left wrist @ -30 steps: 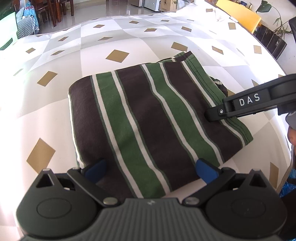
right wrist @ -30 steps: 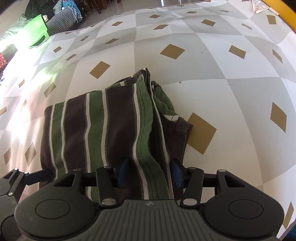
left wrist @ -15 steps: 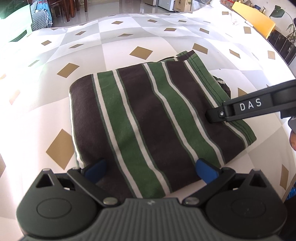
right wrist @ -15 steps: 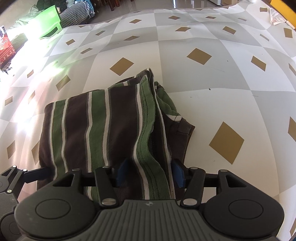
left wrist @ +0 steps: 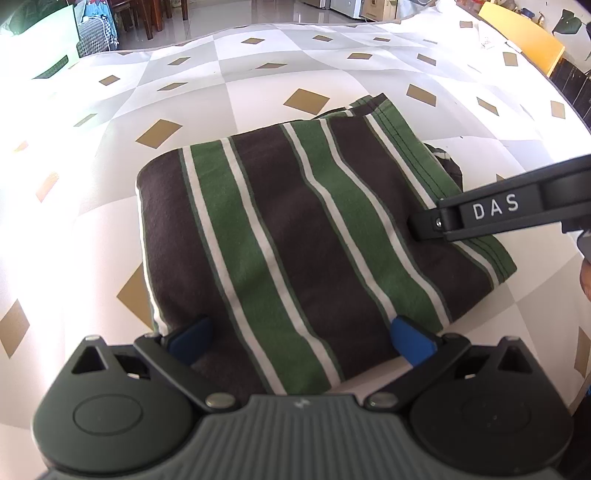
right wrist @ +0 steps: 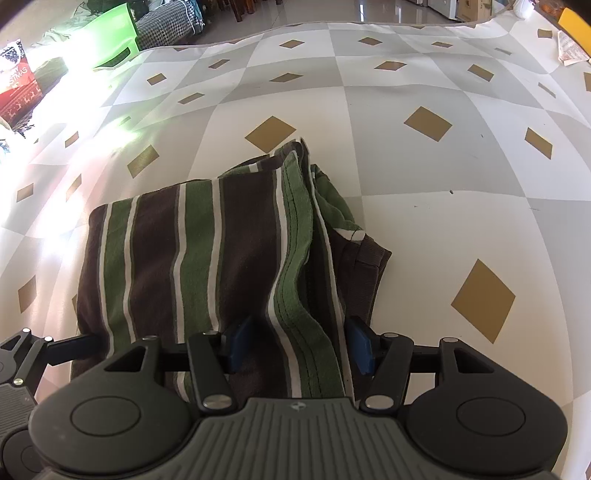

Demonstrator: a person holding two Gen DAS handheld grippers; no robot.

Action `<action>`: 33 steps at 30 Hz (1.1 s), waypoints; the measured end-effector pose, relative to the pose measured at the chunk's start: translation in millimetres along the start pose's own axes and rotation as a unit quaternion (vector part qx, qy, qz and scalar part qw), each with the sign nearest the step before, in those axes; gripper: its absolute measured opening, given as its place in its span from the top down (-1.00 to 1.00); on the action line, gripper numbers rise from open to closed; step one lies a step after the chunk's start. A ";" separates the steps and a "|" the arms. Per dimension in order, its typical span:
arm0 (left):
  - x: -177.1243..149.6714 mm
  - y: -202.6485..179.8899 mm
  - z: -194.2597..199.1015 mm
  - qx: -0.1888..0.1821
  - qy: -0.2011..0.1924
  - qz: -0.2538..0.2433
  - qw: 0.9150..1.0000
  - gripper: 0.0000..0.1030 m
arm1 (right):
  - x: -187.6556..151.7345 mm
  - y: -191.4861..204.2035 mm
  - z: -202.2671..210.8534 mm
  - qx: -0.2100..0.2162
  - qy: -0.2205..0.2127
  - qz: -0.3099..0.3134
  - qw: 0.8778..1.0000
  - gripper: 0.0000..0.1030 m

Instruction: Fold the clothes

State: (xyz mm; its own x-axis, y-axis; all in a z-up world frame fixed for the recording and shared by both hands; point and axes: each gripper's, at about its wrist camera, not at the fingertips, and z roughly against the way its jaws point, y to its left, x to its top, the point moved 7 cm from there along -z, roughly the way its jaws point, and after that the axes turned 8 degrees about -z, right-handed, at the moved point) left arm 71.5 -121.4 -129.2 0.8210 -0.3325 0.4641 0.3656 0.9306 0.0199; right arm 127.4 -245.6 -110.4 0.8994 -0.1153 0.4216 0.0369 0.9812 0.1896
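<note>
Folded shirt (left wrist: 295, 236) on the checked cloth (left wrist: 258, 74) — stripes run away from both grippers.
Left gripper (left wrist: 301, 339) gapes wide across the near edge, pads clear of the fabric. Brown, green and white bands, layers bunched at the right edge. Right gripper (right wrist: 299, 345) — jaws just easing apart — straddles that green hem, half open.

Glossy tiled floor (left wrist: 280, 14), dark wooden chair legs (left wrist: 147, 18), green plastic stool (right wrist: 114, 33), harsh sun glare
</note>
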 end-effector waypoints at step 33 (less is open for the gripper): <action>-2.1 16.8 1.1 0.038 0.017 0.044 0.998 -1.00 | 2.5 24.1 -9.9 0.006 -0.002 0.016 1.000 -0.13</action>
State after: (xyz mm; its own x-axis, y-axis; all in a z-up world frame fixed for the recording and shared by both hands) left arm 75.5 -104.9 -128.9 0.8633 -0.2518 0.4373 0.2572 0.9652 0.0479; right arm 134.8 -220.7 -113.7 0.8987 -0.0834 0.4306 0.0016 0.9824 0.1870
